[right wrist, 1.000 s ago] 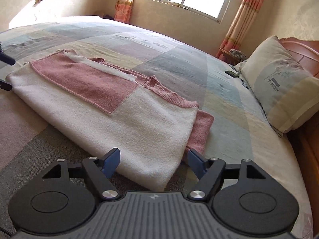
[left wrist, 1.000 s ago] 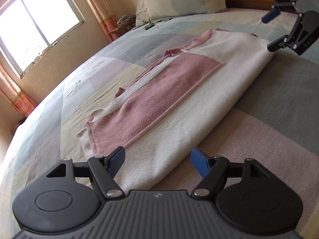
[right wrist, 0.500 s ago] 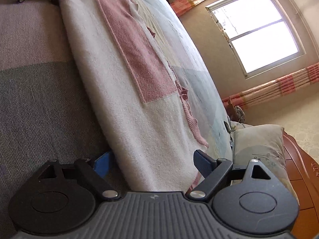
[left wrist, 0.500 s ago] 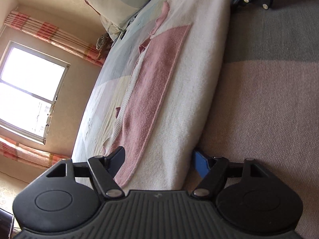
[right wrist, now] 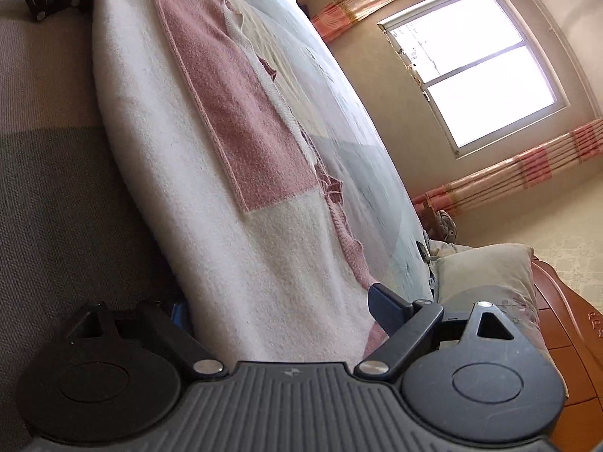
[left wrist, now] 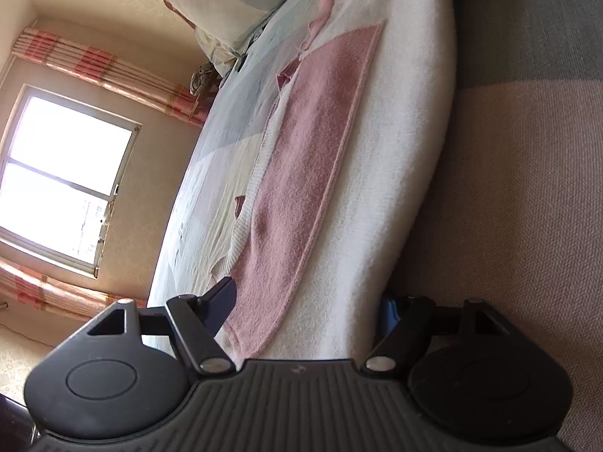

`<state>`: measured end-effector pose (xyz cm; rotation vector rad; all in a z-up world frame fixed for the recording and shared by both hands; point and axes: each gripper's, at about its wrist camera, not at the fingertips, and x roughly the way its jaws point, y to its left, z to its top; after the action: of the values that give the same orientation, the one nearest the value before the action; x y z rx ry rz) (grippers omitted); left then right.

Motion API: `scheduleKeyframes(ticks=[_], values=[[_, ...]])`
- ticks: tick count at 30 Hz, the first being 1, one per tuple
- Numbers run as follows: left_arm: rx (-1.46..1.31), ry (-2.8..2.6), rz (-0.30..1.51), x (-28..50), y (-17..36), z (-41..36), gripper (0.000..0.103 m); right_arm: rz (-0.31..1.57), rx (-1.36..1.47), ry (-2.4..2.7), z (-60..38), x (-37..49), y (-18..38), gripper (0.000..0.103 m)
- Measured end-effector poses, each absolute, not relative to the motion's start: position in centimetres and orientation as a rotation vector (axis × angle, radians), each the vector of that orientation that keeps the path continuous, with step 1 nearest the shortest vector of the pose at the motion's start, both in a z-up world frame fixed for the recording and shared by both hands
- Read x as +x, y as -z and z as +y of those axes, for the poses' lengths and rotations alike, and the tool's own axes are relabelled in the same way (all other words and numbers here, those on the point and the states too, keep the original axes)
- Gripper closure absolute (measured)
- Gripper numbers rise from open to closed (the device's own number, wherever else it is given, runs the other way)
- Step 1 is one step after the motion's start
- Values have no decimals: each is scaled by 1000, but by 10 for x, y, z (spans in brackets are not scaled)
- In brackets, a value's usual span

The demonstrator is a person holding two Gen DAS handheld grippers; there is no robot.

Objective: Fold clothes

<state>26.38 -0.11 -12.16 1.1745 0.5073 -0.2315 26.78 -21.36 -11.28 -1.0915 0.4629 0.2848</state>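
On the bed: sweater, half-folded. Left gripper and right gripper straddle its ends, jaws wide, gripping nothing; right's widening. Next, likely: close on edges, fold over.

- White sweater with a big pink patch.
- Bed cover in big blocks of grey, tan and pale blue.
- Curtains striped pink and cream.
- Cream pillow.
- Black grippers with blue fingertips.
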Motion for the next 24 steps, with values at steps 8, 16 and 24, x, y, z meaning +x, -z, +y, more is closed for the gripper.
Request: scheduleKeyframes(ticks=[8, 16, 24], values=[[1324, 192, 455, 288, 138, -29, 36, 448, -1167, -242, -210, 288, 123, 11], [1426, 217, 450, 297, 144, -22, 36, 461, -1114, -264, -212, 307, 123, 11], [1508, 261, 485, 301, 174, -36, 101, 465, -1229, -290, -201, 320, 130, 11]])
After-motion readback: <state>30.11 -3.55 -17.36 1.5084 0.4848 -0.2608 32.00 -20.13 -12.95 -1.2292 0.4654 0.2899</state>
